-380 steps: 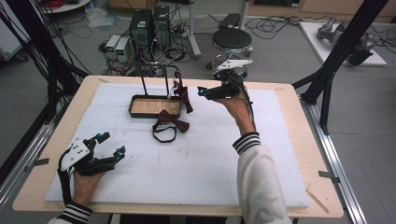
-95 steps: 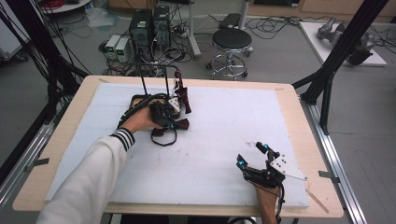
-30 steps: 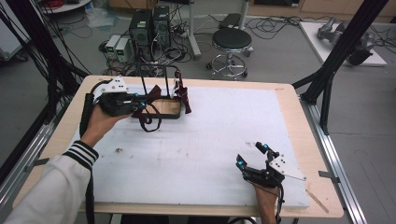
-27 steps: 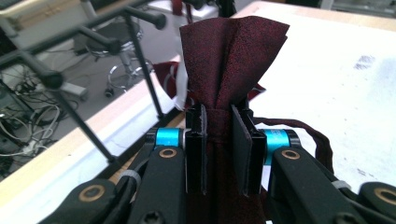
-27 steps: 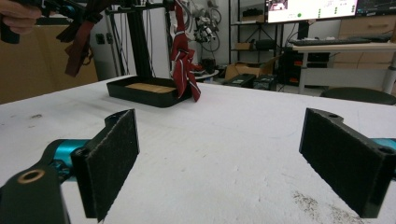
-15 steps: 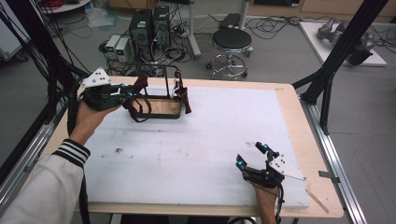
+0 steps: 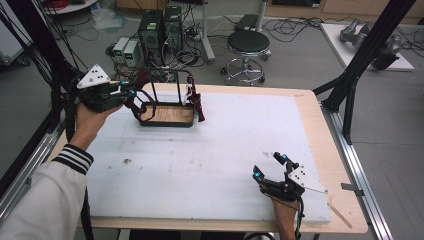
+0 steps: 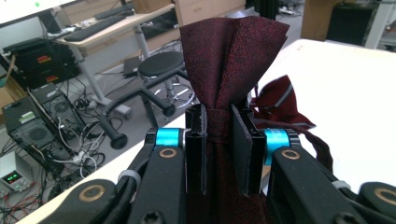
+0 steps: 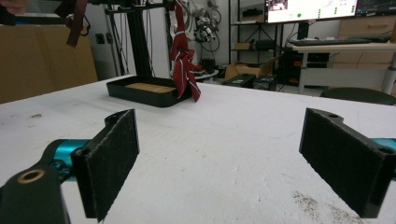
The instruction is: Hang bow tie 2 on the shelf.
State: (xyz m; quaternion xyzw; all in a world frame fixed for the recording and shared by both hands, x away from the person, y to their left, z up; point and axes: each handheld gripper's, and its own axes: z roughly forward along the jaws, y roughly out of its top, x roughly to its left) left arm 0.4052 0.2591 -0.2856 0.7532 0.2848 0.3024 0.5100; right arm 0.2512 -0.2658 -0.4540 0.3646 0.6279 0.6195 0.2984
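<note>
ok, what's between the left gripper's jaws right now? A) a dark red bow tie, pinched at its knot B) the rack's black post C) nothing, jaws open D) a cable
A: in the left gripper view the left gripper has its jaws closed on the knot of the dark red bow tie, whose fabric fans out above the pads.

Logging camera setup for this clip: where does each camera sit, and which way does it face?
High view: above the table's near side, looking forward and down; forearms, left gripper, right gripper.
Left gripper view: along jaws clamping a dark red bow tie.
Right gripper view: low over the table, between open jaws.
Shared: stand.
</note>
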